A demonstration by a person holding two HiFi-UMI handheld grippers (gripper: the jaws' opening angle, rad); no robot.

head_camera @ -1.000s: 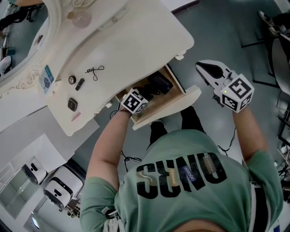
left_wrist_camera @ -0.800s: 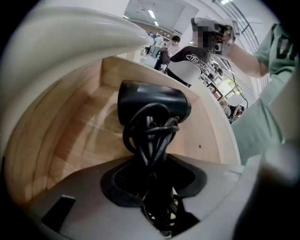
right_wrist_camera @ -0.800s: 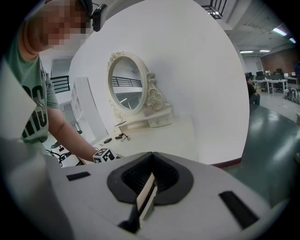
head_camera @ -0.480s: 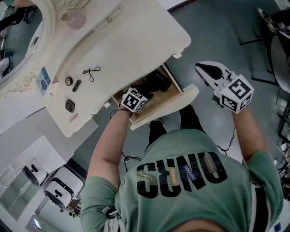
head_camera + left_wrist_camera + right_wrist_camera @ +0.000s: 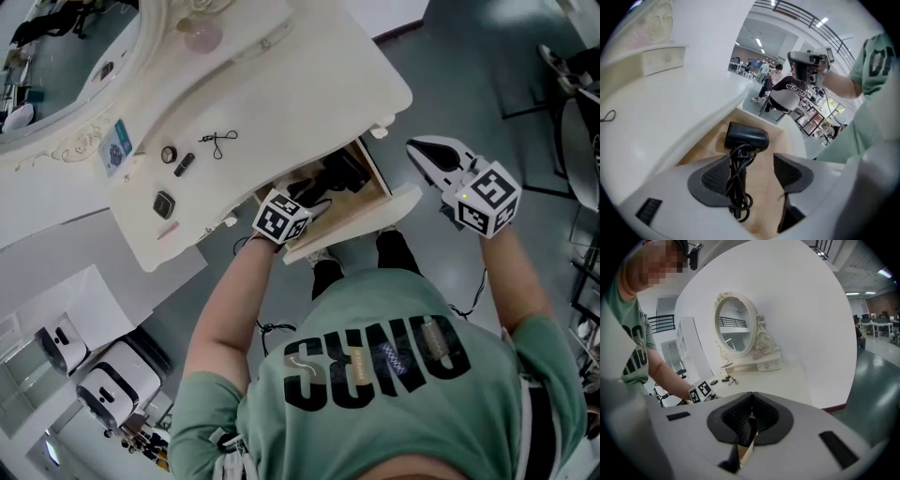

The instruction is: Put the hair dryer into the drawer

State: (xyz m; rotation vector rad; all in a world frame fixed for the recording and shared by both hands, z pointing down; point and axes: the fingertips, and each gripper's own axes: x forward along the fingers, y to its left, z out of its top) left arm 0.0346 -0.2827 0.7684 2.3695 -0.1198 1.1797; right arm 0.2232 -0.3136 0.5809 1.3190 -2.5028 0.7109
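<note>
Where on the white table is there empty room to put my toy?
The wide bare tabletop right of the small things, beyond the open drawer. Crowded: the left end by the mirror, and the drawer, where the hair dryer lies.

The hair dryer point(image 5: 339, 175) is black and compact. It lies flat on the pale wooden floor of the drawer point(image 5: 364, 222), its blunt body toward the counter's point(image 5: 281, 84) edge. Its black cord point(image 5: 738, 183) is bundled in loose loops along the handle, trailing toward the drawer's front. The drawer stands open — pulled well out from under the cream counter, its cream front panel running slantwise across the head view.
</note>
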